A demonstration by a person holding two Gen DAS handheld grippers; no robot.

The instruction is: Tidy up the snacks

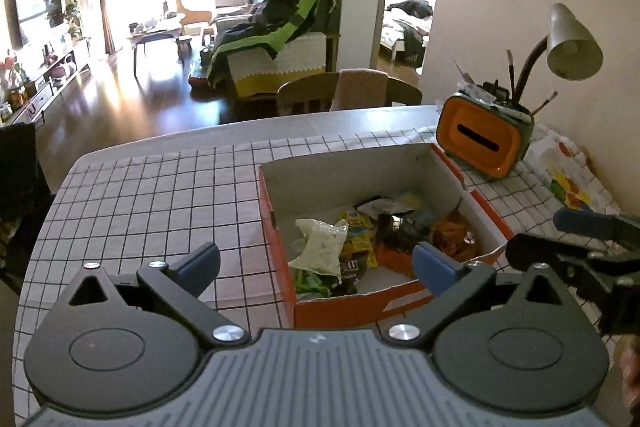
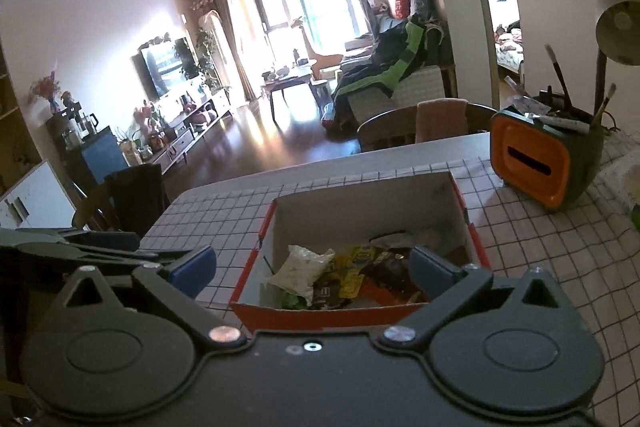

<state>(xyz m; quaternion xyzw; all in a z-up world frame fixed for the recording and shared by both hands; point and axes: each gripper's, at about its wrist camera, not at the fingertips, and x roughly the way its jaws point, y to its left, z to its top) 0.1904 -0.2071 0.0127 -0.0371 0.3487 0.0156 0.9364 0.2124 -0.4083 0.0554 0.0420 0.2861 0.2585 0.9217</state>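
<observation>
The snacks (image 1: pixel 360 247) lie heaped in the near half of the orange cardboard box (image 1: pixel 340 307): a pale green-white packet (image 1: pixel 320 243) at the left, yellow wrappers (image 1: pixel 358 231) in the middle, dark and orange-brown packets (image 1: pixel 452 239) to the right, all touching or overlapping, while the far half of the box is bare. The box sits on my grid-patterned counter (image 1: pixel 140 195), whose open stretch to the left shows no loose packets, so I judge the gathering largely done; what may be left is tidying the pile, though I cannot see the counter right under my hands. My left hand-held gripper (image 1: pixel 316 267) hovers over the near edge of the box, spread wide with nothing between its blue pads (image 1: pixel 200 263). My right hand-held gripper (image 2: pixel 312 267) hovers just beside it, likewise spread and empty. Far right stand an orange-fronted holder with brushes (image 1: pixel 484 143) and a desk lamp (image 1: pixel 572 43).
</observation>
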